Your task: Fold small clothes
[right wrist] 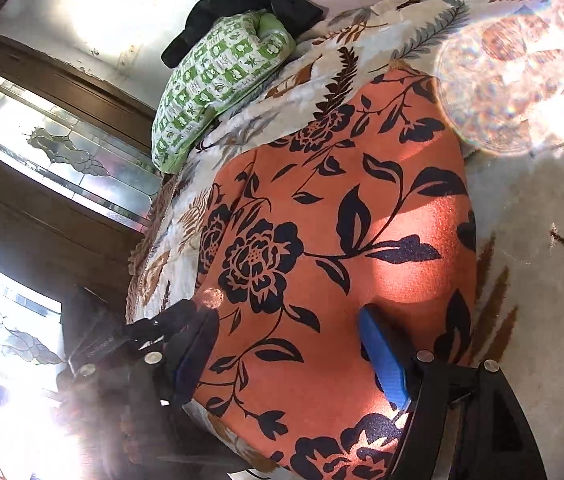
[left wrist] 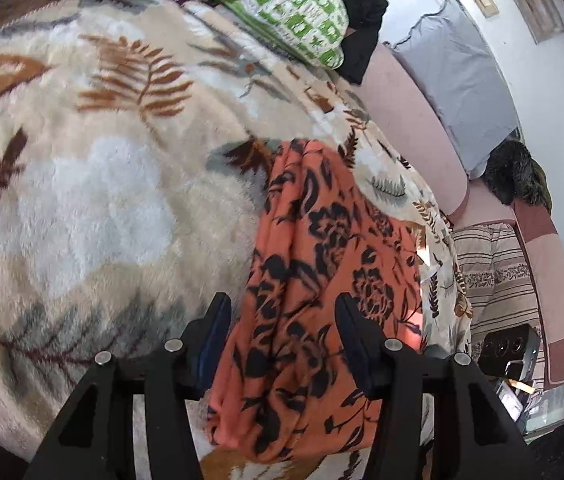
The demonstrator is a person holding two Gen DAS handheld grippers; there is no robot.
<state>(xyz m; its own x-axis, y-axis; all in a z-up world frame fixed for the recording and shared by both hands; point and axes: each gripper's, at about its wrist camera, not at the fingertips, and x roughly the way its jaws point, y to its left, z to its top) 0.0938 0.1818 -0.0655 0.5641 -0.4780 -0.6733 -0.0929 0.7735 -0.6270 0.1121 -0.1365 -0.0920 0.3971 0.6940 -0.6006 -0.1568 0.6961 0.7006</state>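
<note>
- An orange garment with a black flower print (left wrist: 314,280) lies on a fleecy leaf-patterned blanket (left wrist: 94,184) spread over the bed — in the left wrist view it is bunched into long folds near the blanket's edge.
- The left tongs (left wrist: 282,320) are spread wide, one finger on each side of the bunched cloth; the fabric passes between them, but nothing shows them pinching it.
- In the right wrist view the same garment (right wrist: 334,240) looks smoother and flatter, with sunlight falling in patches across it.
- The right tongs (right wrist: 286,344) also stand wide apart over the cloth — the blue pad (right wrist: 382,360) of one finger sits right at the fabric, though I cannot tell whether it is pressing on it; the other finger is near the garment's edge.
- A green-and-white checked pillow (right wrist: 218,80) rests further along the blanket, with a black piece of clothing (right wrist: 250,0) heaped behind it.
- Beyond the blanket's edge, in the left wrist view, a grey cushion (left wrist: 458,80) leans against the wall on a pink seat (left wrist: 414,128).
- Strong glare washes out the lower left corner of the right wrist view.
</note>
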